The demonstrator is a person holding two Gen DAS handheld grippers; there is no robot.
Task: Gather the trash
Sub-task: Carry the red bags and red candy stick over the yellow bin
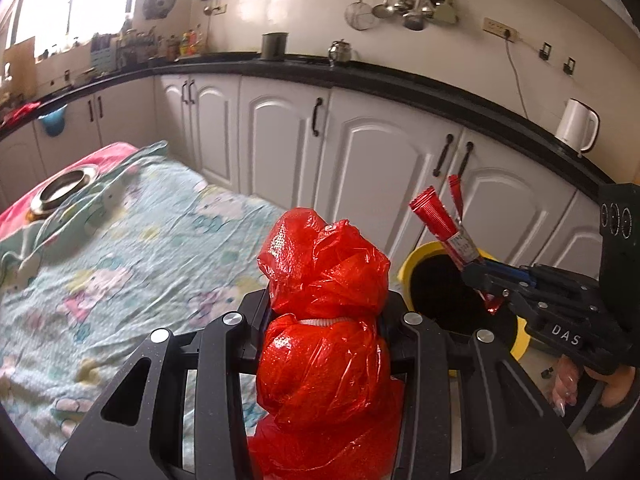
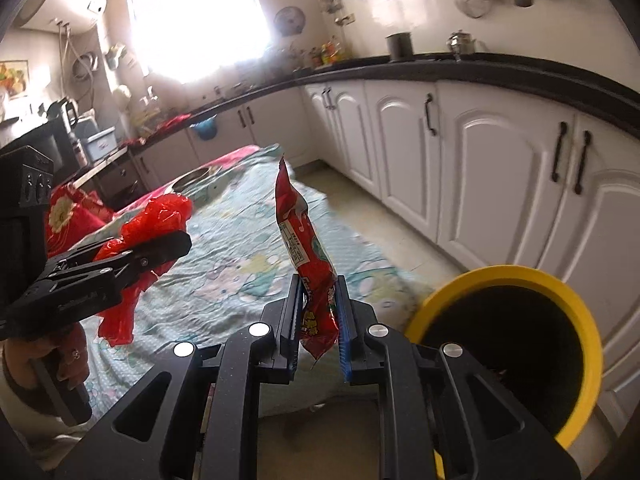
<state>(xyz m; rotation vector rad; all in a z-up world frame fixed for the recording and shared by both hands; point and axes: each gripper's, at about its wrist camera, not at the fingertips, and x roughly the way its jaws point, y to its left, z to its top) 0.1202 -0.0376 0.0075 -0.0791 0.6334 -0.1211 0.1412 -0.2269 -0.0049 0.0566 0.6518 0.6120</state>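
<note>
Left gripper [image 1: 324, 320]: jaws clamping crumpled red plastic bag [image 1: 324, 280], heading toward 2 o'clock.
Right gripper [image 2: 318, 312]: jaws pinching snack wrapper [image 2: 304, 240] narrowly.
Bin [image 2: 560, 280]: sitting at 4 o'clock of wrapper.
Risk: wrapper slipping out, dropping short of rim.
Axis: wrapper standing upright, tip leaning toward 11 o'clock.

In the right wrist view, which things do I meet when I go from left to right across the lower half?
Left gripper with the red bag → right gripper with the snack wrapper → yellow bin.
</note>
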